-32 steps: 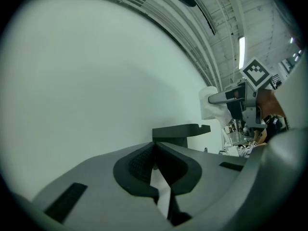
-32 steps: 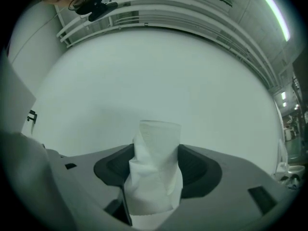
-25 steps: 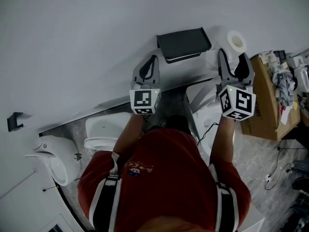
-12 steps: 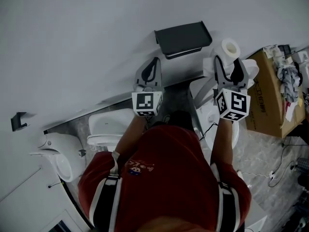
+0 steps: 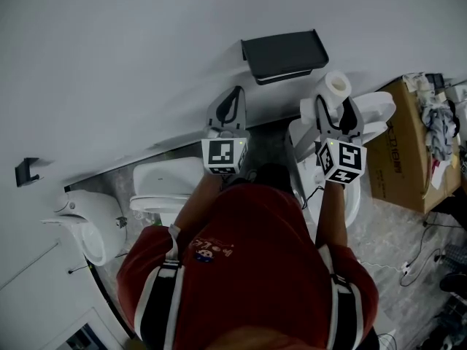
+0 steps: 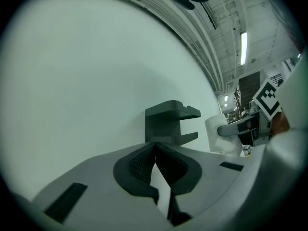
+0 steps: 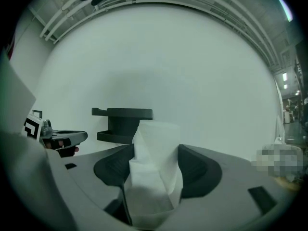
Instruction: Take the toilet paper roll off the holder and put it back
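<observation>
The white toilet paper roll (image 5: 336,87) is off the holder, and my right gripper (image 5: 333,106) is shut on it, pads pressing its sides. In the right gripper view the roll (image 7: 154,170) fills the gap between the jaws. The holder (image 5: 283,54) is a dark two-tier shelf on the white wall, up and left of the roll; it also shows beyond the roll as the holder (image 7: 123,124). My left gripper (image 5: 228,106) hangs below and left of the holder, shut with nothing in it, its tips meeting at the left gripper (image 6: 154,145). From there the holder (image 6: 171,124) lies straight ahead.
White toilets stand on the floor below: one toilet (image 5: 157,189) under my left arm, another (image 5: 368,115) under the right gripper, a third (image 5: 82,233) at far left. A cardboard box (image 5: 407,155) with rags is at the right. A black hook (image 5: 25,172) sticks from the wall.
My right gripper has carried the roll left and a little lower, to just right of and below the holder. The left gripper has hardly moved.
</observation>
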`<state>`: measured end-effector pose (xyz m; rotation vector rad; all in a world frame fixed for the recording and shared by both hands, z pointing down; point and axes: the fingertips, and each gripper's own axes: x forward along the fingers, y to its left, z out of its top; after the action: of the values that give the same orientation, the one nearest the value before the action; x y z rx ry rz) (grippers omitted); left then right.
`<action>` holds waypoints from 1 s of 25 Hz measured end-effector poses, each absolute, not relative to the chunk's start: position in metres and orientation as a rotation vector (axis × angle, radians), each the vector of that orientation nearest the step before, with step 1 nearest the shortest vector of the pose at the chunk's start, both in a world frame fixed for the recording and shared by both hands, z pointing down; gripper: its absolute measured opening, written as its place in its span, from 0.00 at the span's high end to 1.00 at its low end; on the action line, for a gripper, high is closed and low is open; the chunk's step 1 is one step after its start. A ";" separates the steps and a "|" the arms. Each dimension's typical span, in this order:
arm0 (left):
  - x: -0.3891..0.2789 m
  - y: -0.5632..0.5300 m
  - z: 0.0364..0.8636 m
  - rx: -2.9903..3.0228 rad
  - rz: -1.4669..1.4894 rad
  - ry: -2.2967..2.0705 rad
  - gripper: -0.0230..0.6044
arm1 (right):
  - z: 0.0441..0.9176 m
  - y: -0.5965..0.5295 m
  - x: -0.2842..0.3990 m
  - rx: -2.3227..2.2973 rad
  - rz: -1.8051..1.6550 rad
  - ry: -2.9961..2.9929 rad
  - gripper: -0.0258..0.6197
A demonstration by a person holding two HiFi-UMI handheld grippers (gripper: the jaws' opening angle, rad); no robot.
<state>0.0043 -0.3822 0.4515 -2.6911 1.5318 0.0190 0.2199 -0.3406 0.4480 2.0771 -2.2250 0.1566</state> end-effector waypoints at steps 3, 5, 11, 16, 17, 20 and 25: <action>0.003 -0.383 0.454 -2.687 0.012 1.543 0.93 | 0.449 -0.341 0.218 2.064 0.159 -2.231 0.51; 0.002 -0.384 0.452 -2.681 0.019 1.547 0.93 | 0.448 -0.342 0.217 2.062 0.156 -2.233 0.51; -0.001 -0.388 0.450 -2.672 0.024 1.552 0.93 | 0.450 -0.344 0.216 2.055 0.155 -2.229 0.51; 0.001 -0.389 0.451 -2.682 0.026 1.542 0.93 | 0.449 -0.345 0.218 2.058 0.151 -2.220 0.51; 0.002 -0.389 0.450 -2.684 0.025 1.539 0.93 | 0.448 -0.345 0.219 2.062 0.148 -2.218 0.51; 0.001 -0.390 0.451 -2.688 0.015 1.547 0.93 | 0.440 -0.345 0.221 2.071 0.124 -2.221 0.51; 0.001 -0.389 0.447 -2.684 0.031 1.538 0.93 | 0.424 -0.346 0.227 2.085 0.058 -2.219 0.51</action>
<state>0.0010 -0.3889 0.4465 -2.6836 1.5377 0.0305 0.2271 -0.3462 0.4237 2.0849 -2.2195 0.0579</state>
